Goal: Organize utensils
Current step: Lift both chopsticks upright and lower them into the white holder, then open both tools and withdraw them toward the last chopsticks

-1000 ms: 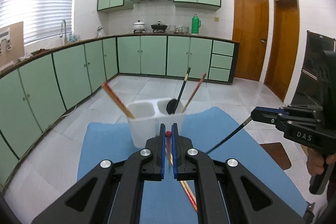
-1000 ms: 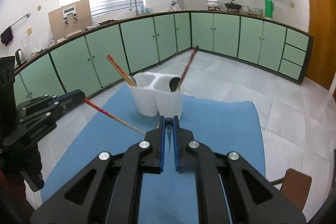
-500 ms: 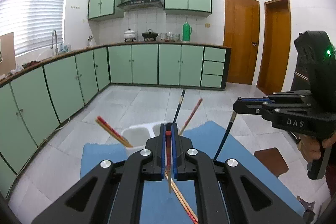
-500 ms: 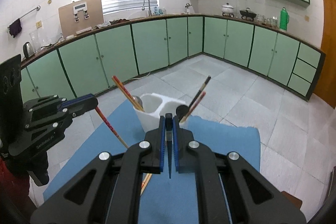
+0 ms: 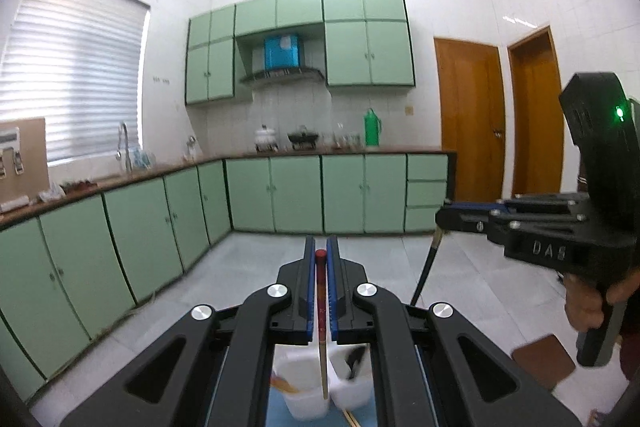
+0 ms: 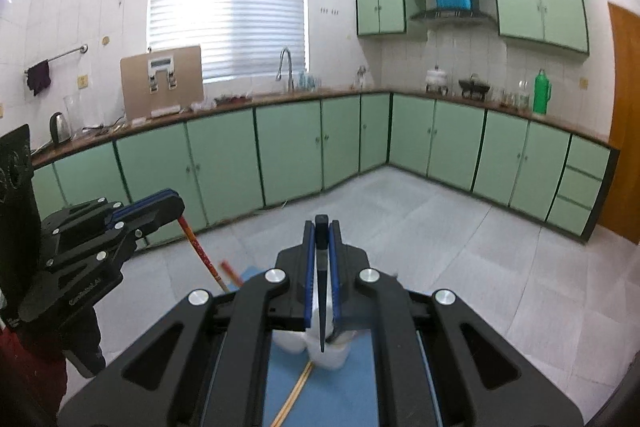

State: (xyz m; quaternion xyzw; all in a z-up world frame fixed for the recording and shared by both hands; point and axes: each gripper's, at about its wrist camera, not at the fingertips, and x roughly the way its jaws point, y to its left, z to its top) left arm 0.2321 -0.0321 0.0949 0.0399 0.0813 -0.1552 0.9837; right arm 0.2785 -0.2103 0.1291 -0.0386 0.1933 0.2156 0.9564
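Clearly unfinished: left gripper (image 5: 320, 259) pinched a red chopstick (image 5: 321, 311), right gripper (image 6: 321, 231) a black one (image 6: 321, 291), above the near white two-compartment holder (image 5: 308, 399), chopsticks (image 6: 294, 395) remaining on the blue mat (image 6: 360, 379).

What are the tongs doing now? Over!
Left tongs shut on red chopstick. Right tongs shut on black chopstick. Both above white holder. Nothing in the way.

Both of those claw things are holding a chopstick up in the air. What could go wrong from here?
Each stick is pinched only near its top: the red chopstick in the left gripper, the black chopstick in the right gripper. Either might swing or slip. The white holder below is mostly hidden, so a drop could miss its compartment.
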